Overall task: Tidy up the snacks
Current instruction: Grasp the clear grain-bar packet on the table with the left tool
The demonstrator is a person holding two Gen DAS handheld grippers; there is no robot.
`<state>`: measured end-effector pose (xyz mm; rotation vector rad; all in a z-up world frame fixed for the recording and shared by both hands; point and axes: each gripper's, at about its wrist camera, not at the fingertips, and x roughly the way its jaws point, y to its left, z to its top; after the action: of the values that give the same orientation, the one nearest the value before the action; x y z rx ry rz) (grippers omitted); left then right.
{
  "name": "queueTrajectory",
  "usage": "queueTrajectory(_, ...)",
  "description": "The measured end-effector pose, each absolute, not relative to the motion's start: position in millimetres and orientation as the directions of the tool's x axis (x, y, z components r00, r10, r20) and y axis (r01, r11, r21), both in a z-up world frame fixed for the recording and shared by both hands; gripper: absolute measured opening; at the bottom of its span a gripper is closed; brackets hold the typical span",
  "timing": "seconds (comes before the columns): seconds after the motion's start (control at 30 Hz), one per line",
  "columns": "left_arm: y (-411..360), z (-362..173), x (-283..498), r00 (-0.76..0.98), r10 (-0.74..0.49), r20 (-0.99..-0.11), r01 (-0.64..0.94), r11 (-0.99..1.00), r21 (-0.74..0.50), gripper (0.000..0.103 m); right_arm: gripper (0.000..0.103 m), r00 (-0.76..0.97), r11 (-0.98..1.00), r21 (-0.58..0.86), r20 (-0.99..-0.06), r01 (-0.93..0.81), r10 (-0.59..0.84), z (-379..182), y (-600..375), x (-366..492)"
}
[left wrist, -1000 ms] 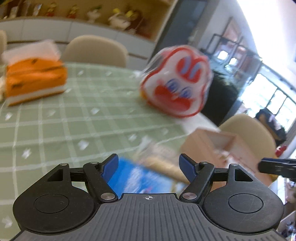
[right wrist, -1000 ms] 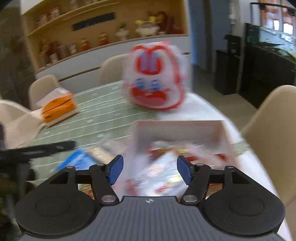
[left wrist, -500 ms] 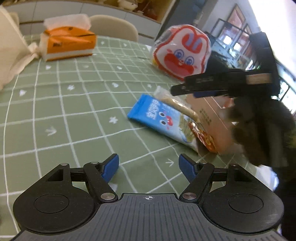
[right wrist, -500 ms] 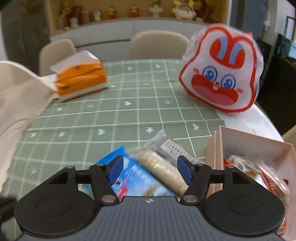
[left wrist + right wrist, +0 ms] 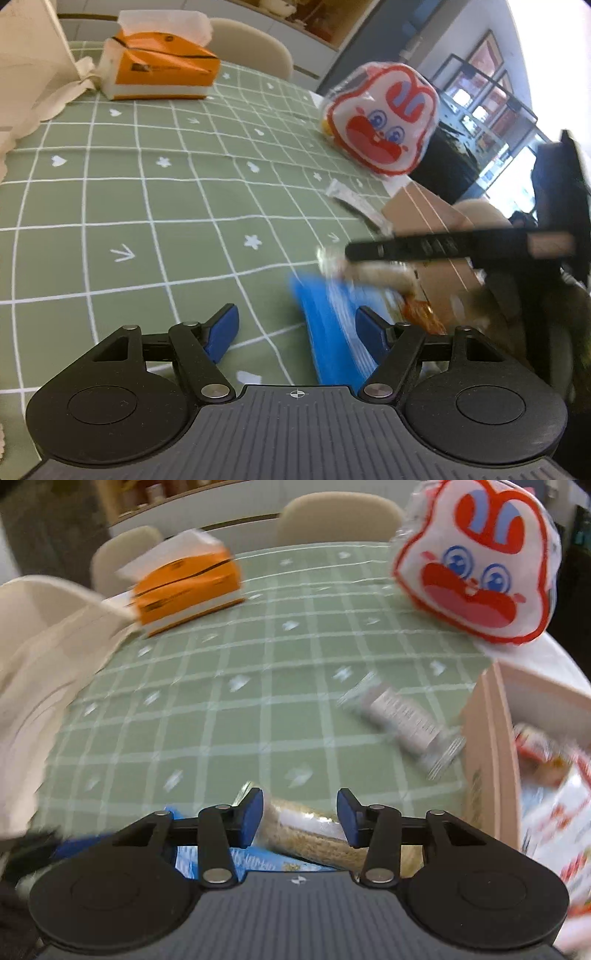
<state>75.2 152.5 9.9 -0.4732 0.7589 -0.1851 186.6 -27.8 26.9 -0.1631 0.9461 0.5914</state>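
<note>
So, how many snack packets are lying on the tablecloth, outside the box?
3. The blue packet lies nearest the left gripper; the beige bar sits between the right gripper's open fingers, overlapping it; a clear packet lies beside the cardboard box. More may be hidden.

A home dining room; the worktop (image 5: 155, 192) wears a green checked tablecloth with small white hearts and stars; cream upholstered chairs (image 5: 340, 517) stand along its far edge; an orange tissue box (image 5: 159, 70) sits on it beside a rabbit-faced snack bag (image 5: 384, 118); behind, white cabinets carry a wooden shelf (image 5: 177, 487), its contents too blurred to name; tall windows (image 5: 491, 107) light the right side.
</note>
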Motion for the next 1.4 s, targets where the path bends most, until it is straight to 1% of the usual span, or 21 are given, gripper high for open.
queueTrajectory(0.13, 147, 10, 73, 0.71, -0.344, -0.615, 0.016, 0.88, -0.475, 0.074, 0.044, 0.392, 0.799, 0.183, -0.795, -0.572, 0.462, 30, -44, 153)
queueTrajectory(0.2, 144, 12, 72, 0.71, -0.347, -0.612, 0.024, 0.881, -0.472, 0.074, 0.044, 0.394, 0.791, 0.183, -0.787, -0.584, 0.474, 30, -53, 139)
queueTrajectory(0.27, 141, 15, 70, 0.711, -0.352, -0.608, 0.04, 0.884, -0.466, 0.074, 0.044, 0.416, 0.79, 0.155, -0.781, -0.593, 0.466, 29, -64, 125)
queueTrajectory(0.37, 131, 20, 67, 0.708, -0.361, -0.607, 0.08, 0.895, -0.44, 0.074, 0.047, 0.48, 0.79, 0.062, -0.764, -0.61, 0.431, 29, -78, 100)
queueTrajectory(0.43, 123, 22, 64, 0.706, -0.365, -0.607, 0.106, 0.902, -0.419, 0.074, 0.057, 0.538, 0.795, -0.01, -0.741, -0.606, 0.401, 30, -87, 82)
queueTrajectory(0.47, 118, 22, 63, 0.707, -0.36, -0.608, 0.114, 0.907, -0.405, 0.074, 0.069, 0.571, 0.798, -0.046, -0.723, -0.601, 0.389, 31, -92, 70)
queueTrajectory(0.5, 114, 23, 62, 0.709, -0.351, -0.611, 0.119, 0.914, -0.387, 0.074, 0.075, 0.598, 0.798, -0.076, -0.705, -0.598, 0.381, 32, -96, 59)
queueTrajectory(0.57, 106, 24, 59, 0.713, -0.328, -0.62, 0.126, 0.929, -0.347, 0.074, 0.075, 0.627, 0.787, -0.118, -0.679, -0.606, 0.381, 30, -101, 39)
queueTrajectory(0.7, 94, 26, 53, 0.72, -0.301, -0.626, 0.143, 0.946, -0.29, 0.074, 0.075, 0.647, 0.776, -0.158, -0.664, -0.611, 0.374, 22, -104, 10)
queueTrajectory(0.8, 87, 29, 47, 0.721, -0.303, -0.624, 0.166, 0.949, -0.268, 0.074, 0.075, 0.661, 0.778, -0.191, -0.667, -0.598, 0.344, 12, -113, -3)
queueTrajectory(0.93, 79, 30, 43, 0.714, -0.322, -0.621, 0.198, 0.945, -0.262, 0.074, 0.075, 0.703, 0.807, -0.215, -0.641, -0.551, 0.309, 9, -141, -15)
queueTrajectory(1.07, 69, 28, 42, 0.699, -0.348, -0.624, 0.244, 0.937, -0.25, 0.074, 0.077, 0.733, 0.862, -0.201, -0.634, -0.465, 0.247, 4, -179, -11)
queueTrajectory(1.23, 41, 25, 40, 0.667, -0.393, -0.633, 0.335, 0.917, -0.216, 0.072, 0.077, 0.741, 0.924, -0.112, -0.636, -0.364, 0.215, 1, -218, 2)
queueTrajectory(1.4, 9, 24, 45, 0.678, -0.378, -0.63, 0.385, 0.913, -0.132, 0.071, 0.079, 0.707, 0.939, 0.021, -0.653, -0.344, 0.273, -12, -237, 13)
